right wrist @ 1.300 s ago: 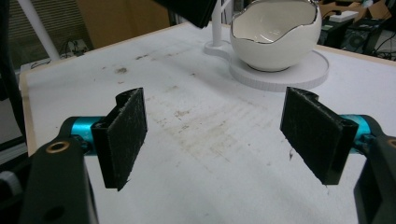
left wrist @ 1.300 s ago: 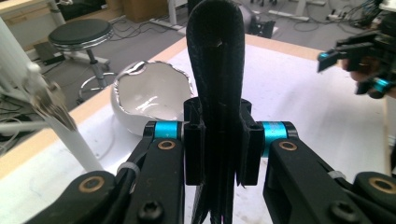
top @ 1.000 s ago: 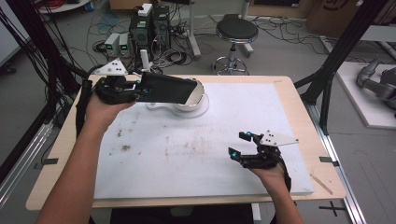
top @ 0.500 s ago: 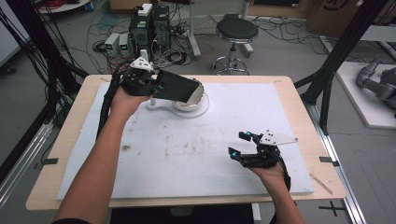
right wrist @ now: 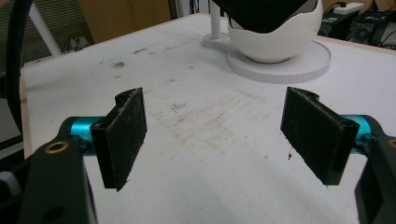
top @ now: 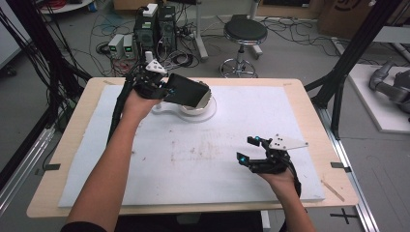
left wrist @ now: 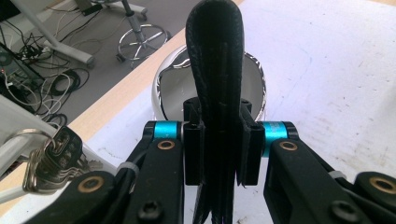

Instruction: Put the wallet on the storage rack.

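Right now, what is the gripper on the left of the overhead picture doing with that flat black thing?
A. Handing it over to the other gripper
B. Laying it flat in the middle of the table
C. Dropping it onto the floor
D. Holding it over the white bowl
D: the left gripper is shut on the black wallet, whose far end hangs above the white bowl on its round base, while the right gripper waits open, apart from it.

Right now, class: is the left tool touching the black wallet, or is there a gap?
Touching. In the left gripper view the left tool has its jaws pressed against both faces of the black wallet, with no gap, above the white bowl.
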`<state>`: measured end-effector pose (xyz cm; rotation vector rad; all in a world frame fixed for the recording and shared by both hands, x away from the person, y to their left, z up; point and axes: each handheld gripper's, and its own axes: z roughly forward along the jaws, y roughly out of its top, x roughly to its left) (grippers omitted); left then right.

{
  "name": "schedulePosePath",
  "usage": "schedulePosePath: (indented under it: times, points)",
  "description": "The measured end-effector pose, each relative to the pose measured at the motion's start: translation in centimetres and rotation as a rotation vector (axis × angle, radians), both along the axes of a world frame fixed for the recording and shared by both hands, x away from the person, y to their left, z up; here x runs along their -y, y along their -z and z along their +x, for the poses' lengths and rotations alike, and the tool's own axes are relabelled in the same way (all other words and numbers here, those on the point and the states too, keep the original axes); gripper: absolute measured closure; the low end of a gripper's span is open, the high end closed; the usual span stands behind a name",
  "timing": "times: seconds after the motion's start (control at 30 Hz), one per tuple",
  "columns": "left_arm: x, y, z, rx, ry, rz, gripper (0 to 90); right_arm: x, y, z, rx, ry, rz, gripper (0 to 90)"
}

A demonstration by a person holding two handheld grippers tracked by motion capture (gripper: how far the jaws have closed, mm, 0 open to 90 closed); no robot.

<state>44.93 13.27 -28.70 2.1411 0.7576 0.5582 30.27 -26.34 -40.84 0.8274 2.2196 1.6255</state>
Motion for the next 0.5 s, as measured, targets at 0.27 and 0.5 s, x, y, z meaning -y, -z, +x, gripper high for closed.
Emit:
schedulePosePath:
  times: [0.27,0.5]
  points:
    - [0.6,0.0,0.2,0.001,-0.015,0.028,76.2,-0.1,0.0,0.0,-0.004,-0.001,0.000,23.0]
    - [1.5,-0.8,0.1,0.014,-0.024,0.098,76.3,-0.3,0.0,0.0,-0.008,-0.005,0.000,23.0]
